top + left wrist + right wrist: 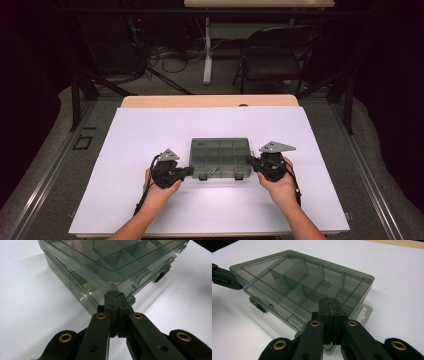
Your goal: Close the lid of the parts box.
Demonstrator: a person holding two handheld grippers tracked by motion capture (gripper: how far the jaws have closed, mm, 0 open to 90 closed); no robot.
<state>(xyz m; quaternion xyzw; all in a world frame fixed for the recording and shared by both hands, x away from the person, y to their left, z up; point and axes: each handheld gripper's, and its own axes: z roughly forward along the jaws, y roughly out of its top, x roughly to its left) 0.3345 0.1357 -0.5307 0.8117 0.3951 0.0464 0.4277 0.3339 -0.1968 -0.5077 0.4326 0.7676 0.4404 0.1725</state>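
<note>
Your compartment box [220, 156] lies flat on the white bench [150, 135], about midway between its left and right edges and a little nearer the front edge than the back. It is smoky see-through plastic with its lid down, and through the lid you can see the dividers that split it into small cells [294, 285]. Two dark latches [202, 176] sit on the box's front side, the side that faces you. In the right gripper view a flat hanging tab [364, 311] sticks out from the box's end, just beside the claw tip.

Your left claw [190, 171] is at the box's front left corner. In the left gripper view [117, 298] its jaws are pressed together with nothing between them, and the tip meets that corner just under the lid's rim. Your left hand [159, 187] grips the tool body behind it.

Your right claw [249, 161] is at the box's right end, near the front right corner. In the right gripper view [329, 302] its jaws are closed on each other as well, empty, with the tip over the lid's edge; I cannot tell whether it rests on the lid or hangs just above it. Your right hand [280, 182] holds that tool from behind.
</note>
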